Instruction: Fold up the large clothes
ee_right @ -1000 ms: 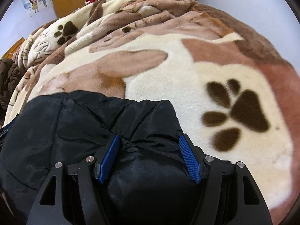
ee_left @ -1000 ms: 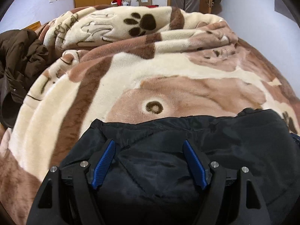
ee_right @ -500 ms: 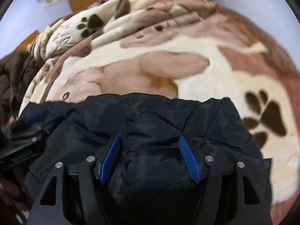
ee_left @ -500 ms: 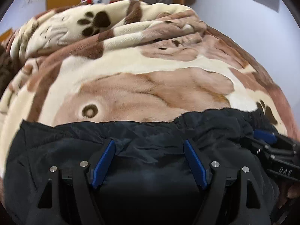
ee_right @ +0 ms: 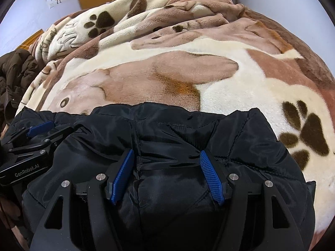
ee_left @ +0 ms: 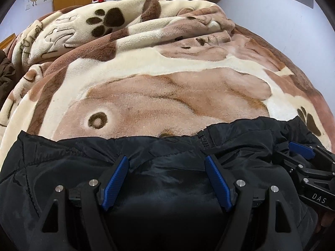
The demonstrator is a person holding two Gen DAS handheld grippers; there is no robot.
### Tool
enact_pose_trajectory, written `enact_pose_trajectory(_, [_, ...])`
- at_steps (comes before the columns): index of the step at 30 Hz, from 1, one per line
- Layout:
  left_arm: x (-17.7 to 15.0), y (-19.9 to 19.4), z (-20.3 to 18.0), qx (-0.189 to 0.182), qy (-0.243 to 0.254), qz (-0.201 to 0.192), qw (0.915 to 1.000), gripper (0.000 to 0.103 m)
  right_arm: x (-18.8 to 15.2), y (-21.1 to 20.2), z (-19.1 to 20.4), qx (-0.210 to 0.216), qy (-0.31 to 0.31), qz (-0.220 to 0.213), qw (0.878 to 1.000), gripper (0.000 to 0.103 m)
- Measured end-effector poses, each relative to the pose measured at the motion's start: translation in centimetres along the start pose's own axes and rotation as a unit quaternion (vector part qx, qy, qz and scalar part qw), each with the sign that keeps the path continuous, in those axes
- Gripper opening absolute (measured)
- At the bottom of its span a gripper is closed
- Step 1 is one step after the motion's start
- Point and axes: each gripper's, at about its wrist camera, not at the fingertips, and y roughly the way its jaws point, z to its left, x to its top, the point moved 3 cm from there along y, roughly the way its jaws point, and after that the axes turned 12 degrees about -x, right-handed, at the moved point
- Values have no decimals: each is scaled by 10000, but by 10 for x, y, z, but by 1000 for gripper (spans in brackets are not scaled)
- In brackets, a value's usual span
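**Jacket carried out across the bed**

Both grippers have pushed the black jacket [ee_left: 171, 156] further over the blanket [ee_left: 167, 96]. Left gripper [ee_left: 167, 177] and right gripper [ee_right: 167, 171] each clamp thick folds. Puffy, soft, slippery; hold seams.

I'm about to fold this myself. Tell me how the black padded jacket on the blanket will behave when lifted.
The black jacket will probably flop and sag: it bunches in soft folds between both grippers. Its shiny quilted shell looks slick, so it may slip from a light grip. The puffy padding suggests that it is bulky yet fairly light, and may spring open on the plush blanket.
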Motion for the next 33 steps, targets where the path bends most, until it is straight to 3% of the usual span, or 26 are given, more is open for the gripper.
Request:
enact_pose_trajectory(4, [9, -26, 4, -203, -108, 78, 9997, 77, 8, -25, -9, 159, 23, 72, 9998, 64])
enact_pose_trajectory(7, [13, -72, 20, -170, 8, -350, 9992, 77, 8, -63, -33, 183, 291, -300, 9990, 64])
enact_pose_trajectory(10, [7, -106, 58, 327, 45, -630, 9975, 77, -1, -76, -61, -22, 524, -481, 9975, 64])
enact_pose_trajectory(13, [-8, -104, 108, 693, -383, -476, 9957, 77, -17, -51, -83, -293, 713, -191, 9968, 64])
enact_pose_trajectory(17, [-33, -79, 144, 379, -1009, -404, 9934, 80, -25, -32, -82, -240, 731, -361, 9964, 64])
enact_pose_trajectory(23, [-37, -58, 146, 303, -1107, -580, 9917, 81, -27, -14, -80, -224, 763, -354, 9962, 64])
enact_pose_trajectory(26, [-34, -54, 145, 349, -1111, -447, 9922, 81, -27, -13, -78, -307, 726, -308, 9964, 64])
enact_pose_trajectory(29, [-26, -71, 136, 530, -1026, -332, 9928, 77, -20, -25, -78, -446, 651, -124, 9968, 64])
enact_pose_trajectory(31, [-25, -94, 126, 587, -909, -476, 9930, 77, -16, -48, -78, -498, 632, -209, 9965, 64])
enact_pose_trajectory(33, [-26, -121, 108, 504, -730, -723, 9934, 77, -16, -79, -75, -236, 688, -453, 9963, 64])
